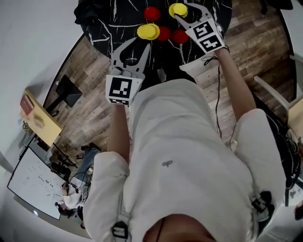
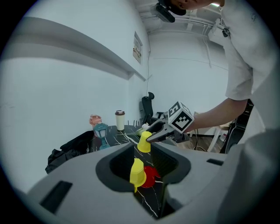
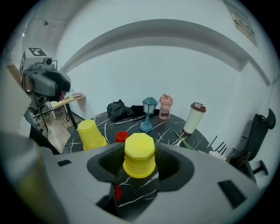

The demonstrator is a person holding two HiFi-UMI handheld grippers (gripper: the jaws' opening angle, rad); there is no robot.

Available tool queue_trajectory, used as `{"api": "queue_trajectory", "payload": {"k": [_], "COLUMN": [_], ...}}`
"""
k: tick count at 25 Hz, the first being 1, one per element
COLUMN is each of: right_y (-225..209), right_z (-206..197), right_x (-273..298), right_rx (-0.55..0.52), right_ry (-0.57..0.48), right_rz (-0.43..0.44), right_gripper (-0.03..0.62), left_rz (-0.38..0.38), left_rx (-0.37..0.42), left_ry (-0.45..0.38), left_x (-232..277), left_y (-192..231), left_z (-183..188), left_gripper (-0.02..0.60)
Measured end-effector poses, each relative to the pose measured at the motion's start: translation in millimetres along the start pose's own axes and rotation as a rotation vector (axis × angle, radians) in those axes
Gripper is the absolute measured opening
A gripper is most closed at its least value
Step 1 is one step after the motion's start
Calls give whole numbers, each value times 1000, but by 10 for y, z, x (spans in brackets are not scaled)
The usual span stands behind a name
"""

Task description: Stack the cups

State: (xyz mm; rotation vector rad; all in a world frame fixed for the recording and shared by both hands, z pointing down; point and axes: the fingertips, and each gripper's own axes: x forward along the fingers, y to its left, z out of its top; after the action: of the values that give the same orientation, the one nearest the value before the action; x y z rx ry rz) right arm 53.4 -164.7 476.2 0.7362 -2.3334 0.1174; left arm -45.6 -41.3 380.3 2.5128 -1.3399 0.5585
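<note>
Head view. Holdings listed largest first, each placed from the standing yellow cup.

1. Worktop (image 1: 124, 16): round, black with white veining. It carries the standing yellow cup and the loose cups around it.
2. Left gripper (image 1: 142, 43): its tips reach the near side of the standing yellow cup. The jaws are partly apart. The cup sits against one jaw with a clear gap to the other, so it is not clamped.
3. Right gripper (image 1: 181, 12): beyond and to the right of the standing yellow cup, closed on the raised yellow cup.
4. Standing yellow cup (image 1: 148, 31): mouth down on the worktop.
5. Raised yellow cup (image 1: 178, 9): mouth down between the right gripper's pads, lifted clear of the worktop, apart from the standing one.
6. Red cups (image 1: 163, 33): three. One is just beside the standing yellow cup, one further right and one beyond.

Step in hand, as judged: the carry, with one cup picked and none yet stacked. The next move calls for bringing the raised cup squarely over the standing one and lowering it level until it seats. The right jaws then open while the left gripper steadies the base.
</note>
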Motion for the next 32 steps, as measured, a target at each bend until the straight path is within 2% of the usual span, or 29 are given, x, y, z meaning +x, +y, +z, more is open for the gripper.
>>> {"api": "queue_trajectory", "payload": {"k": [10, 14, 25, 32], "right_y": [386, 508, 755, 874], "right_z": [-19, -67, -131, -194], "right_x": [-352, -386, -324, -267], "right_rx": [4, 8, 24, 34], "right_ry": [-12, -7, 6, 14], "right_rz": [18, 35, 83, 112], "right_gripper": [221, 221, 221, 221], "left_rz": [-53, -55, -42, -26], "left_rx": [5, 5, -6, -19], "left_ry": [1, -18, 11, -3], "left_x": [-35, -25, -120, -146], "left_y": [-176, -182, -168, -150], "left_z": [-59, -40, -163, -142], "left_gripper": [118, 118, 118, 118]}}
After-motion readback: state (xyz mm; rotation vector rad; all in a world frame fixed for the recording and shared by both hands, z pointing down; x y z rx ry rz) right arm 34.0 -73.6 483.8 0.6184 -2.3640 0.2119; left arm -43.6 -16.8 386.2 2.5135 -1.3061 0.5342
